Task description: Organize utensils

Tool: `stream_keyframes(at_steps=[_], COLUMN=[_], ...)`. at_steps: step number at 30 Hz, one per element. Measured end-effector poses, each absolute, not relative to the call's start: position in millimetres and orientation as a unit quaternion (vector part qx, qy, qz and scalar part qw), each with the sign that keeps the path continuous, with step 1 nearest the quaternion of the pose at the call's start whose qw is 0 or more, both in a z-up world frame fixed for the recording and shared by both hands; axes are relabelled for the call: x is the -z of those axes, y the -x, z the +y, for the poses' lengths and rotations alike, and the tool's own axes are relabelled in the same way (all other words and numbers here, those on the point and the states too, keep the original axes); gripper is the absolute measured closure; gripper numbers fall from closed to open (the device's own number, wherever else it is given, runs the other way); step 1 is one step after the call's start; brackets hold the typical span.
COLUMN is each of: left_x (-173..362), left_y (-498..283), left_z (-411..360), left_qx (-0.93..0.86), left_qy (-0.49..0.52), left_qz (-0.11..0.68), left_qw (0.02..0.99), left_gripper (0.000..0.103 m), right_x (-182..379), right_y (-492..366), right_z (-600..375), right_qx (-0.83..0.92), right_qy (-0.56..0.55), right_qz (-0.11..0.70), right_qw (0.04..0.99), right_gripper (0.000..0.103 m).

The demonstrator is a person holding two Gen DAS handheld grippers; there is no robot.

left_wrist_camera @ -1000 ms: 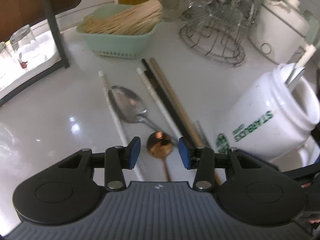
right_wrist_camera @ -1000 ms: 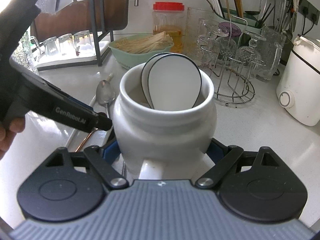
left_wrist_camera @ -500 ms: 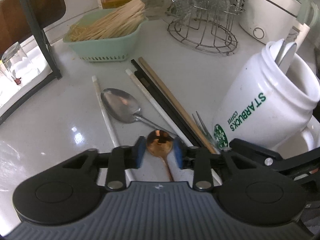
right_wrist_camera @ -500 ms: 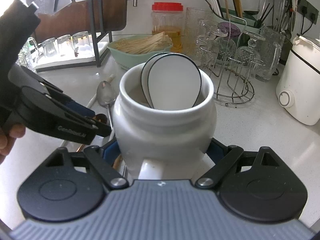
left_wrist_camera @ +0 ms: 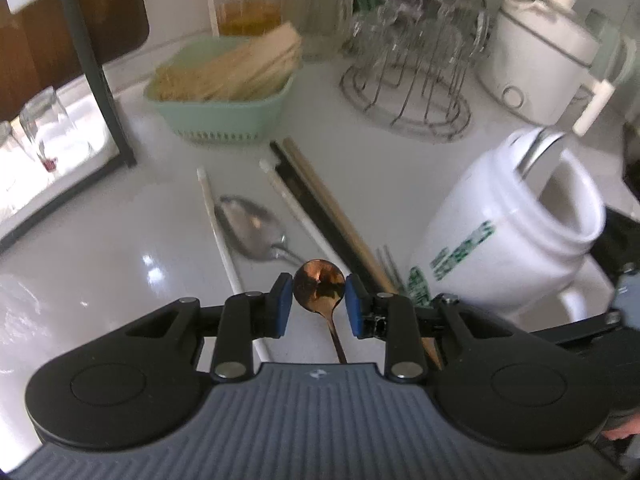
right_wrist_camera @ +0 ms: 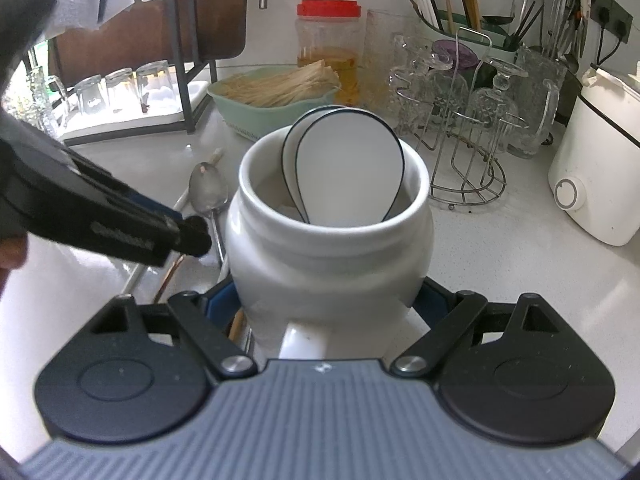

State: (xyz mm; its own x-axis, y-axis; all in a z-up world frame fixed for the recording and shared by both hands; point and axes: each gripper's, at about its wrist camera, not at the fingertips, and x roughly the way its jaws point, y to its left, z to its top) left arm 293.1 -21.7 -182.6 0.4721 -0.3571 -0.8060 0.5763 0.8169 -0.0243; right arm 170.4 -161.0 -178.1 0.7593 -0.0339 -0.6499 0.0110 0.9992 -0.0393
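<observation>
My left gripper has just been closing, and its blue pads now press both sides of the bowl of a copper spoon. The spoon's handle runs back under the gripper. On the white counter beyond lie a silver spoon, white, black and wooden chopsticks and a fork. My right gripper is shut on a white Starbucks mug, tilted at the right of the left wrist view. Two white spoons stand inside the mug. The left gripper shows beside the mug's left.
A green basket of thin sticks sits behind the utensils. A wire glass rack and a white cooker stand at the back right. A black rack post with upturned glasses is at the left.
The left jaws narrowed from wide apart onto the copper spoon's bowl. The left view has shifted a little and shows more of the back wall. The right gripper and mug stayed put.
</observation>
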Motion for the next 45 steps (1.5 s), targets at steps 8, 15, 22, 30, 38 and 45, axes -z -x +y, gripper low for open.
stream_keyframes(at_steps=[8, 15, 22, 30, 38, 45], left_x=[147.7, 136.2, 139.1, 164.8, 190.1, 197.3], left_y=[-282.8, -275.1, -280.9, -301.9, -314.4, -319.1], left_z=[-17.7, -13.0, -10.1, -1.7, -2.0, 6.8], left_qx=[0.284, 0.291, 0.292, 0.297, 0.277, 0.265], left_qy=[-0.114, -0.106, -0.106, -0.091, -0.11, -0.133], left_qz=[0.404, 0.396, 0.404, 0.441, 0.467, 0.461], left_qw=[0.862, 0.865, 0.86, 0.842, 0.832, 0.836], left_gripper=[0.07, 0.077, 0.094, 0.094, 0.066, 0.065], right_x=[179.3, 179.4, 179.4, 179.2, 178.8, 179.4], right_y=[-178.7, -183.8, -192.4, -195.3, -193.4, -192.4], right_z=[-156.0, -153.4, -149.0, -149.6, -152.4, -152.1], right_qx=[0.02, 0.021, 0.019, 0.013, 0.007, 0.006], right_qy=[0.013, 0.015, 0.016, 0.016, 0.019, 0.019], right_qz=[0.344, 0.341, 0.339, 0.339, 0.34, 0.337], right_qw=[0.939, 0.94, 0.941, 0.94, 0.94, 0.941], right_gripper=[0.012, 0.012, 0.012, 0.012, 0.012, 0.012])
